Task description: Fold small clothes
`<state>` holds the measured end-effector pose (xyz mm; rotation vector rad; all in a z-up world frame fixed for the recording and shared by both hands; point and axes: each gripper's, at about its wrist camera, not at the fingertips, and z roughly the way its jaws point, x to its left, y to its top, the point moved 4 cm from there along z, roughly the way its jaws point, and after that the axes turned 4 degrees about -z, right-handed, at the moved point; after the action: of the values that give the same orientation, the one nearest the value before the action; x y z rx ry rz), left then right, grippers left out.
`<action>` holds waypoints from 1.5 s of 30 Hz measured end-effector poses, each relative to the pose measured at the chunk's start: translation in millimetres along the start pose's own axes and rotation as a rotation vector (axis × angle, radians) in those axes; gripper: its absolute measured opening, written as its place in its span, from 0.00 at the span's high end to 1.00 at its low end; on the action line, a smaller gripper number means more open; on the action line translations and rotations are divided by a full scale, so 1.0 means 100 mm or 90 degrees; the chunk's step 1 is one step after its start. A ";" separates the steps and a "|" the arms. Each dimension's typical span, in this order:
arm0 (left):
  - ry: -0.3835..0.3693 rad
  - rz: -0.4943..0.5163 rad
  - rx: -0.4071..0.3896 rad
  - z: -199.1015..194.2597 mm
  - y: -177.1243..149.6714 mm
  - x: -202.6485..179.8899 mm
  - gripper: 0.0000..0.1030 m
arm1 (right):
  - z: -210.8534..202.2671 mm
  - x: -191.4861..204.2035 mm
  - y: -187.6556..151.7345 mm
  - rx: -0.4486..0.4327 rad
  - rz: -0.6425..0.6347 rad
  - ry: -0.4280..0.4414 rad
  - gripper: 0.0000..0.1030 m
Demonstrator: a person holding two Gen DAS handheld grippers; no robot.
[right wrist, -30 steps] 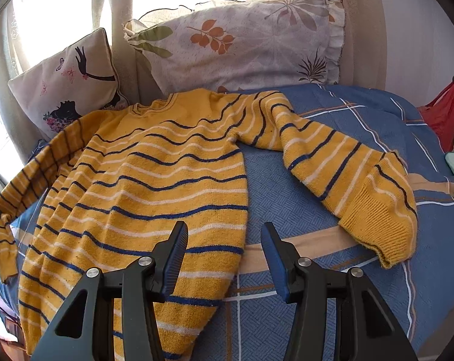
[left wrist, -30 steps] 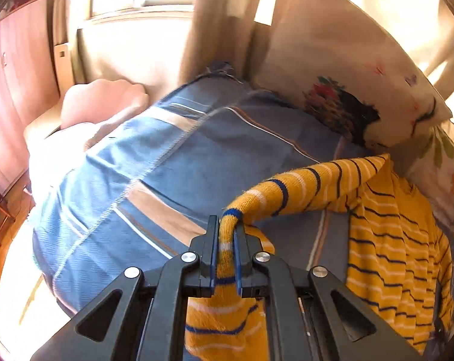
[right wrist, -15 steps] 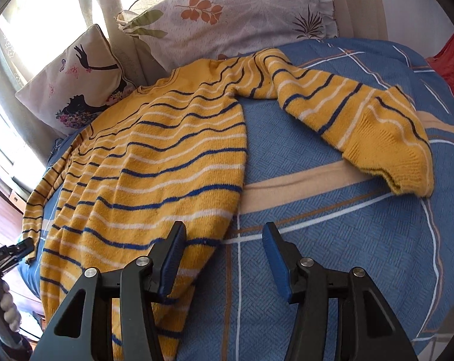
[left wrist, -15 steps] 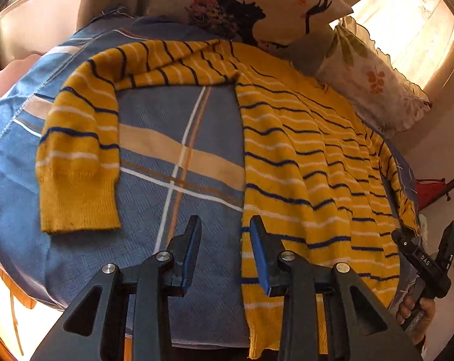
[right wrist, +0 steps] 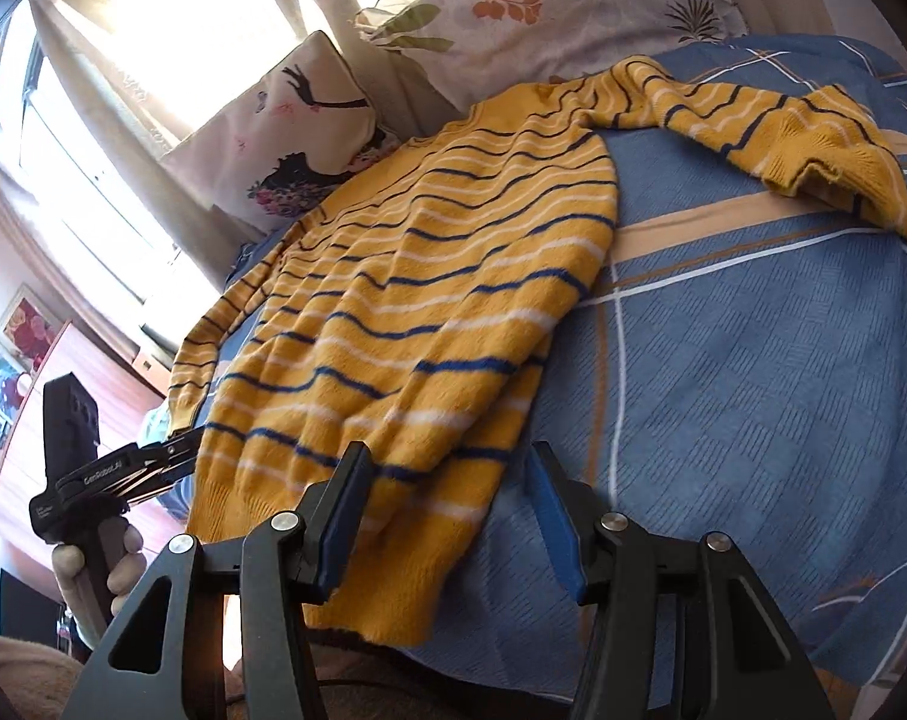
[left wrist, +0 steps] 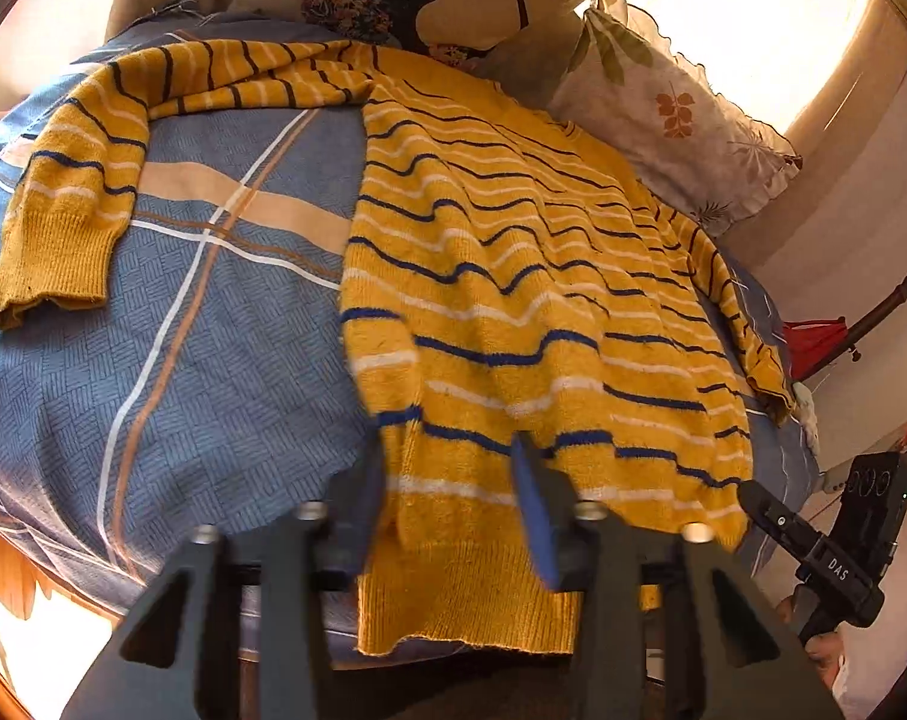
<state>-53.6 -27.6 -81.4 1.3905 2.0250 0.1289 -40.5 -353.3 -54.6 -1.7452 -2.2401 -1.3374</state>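
Note:
A yellow sweater with blue and white stripes lies spread flat on the bed, both sleeves out to the sides; it also shows in the right wrist view. Its hem hangs over the near bed edge. My left gripper is open, its fingers astride the hem's left corner. My right gripper is open at the hem's right corner. Each gripper shows in the other's view: the right one, the left one.
The bed has a blue checked cover with tan and white bands. Two pillows lean at the head, by the curtained window. A wooden cabinet stands beyond the bed's left side.
My left gripper let go of the sleeve, which now lies flat, and swung right to the hem. My right gripper dropped lower and closer to the hem. Both stay open.

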 end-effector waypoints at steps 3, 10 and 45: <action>-0.009 -0.022 -0.002 -0.08 0.04 0.04 0.91 | 0.00 0.13 -0.01 0.000 -0.027 0.000 0.83; -0.007 -0.008 -0.120 -0.97 0.05 0.05 0.91 | -0.69 0.09 0.08 -0.086 -0.006 0.040 0.87; 0.090 0.060 -0.209 -0.52 0.68 -0.21 0.44 | -0.78 -0.96 0.86 -0.089 -0.251 -0.416 0.39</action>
<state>-24.5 -1.9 -2.5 1.2953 1.9426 0.5890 27.7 -475.5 1.2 -2.1056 -3.0295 -1.0907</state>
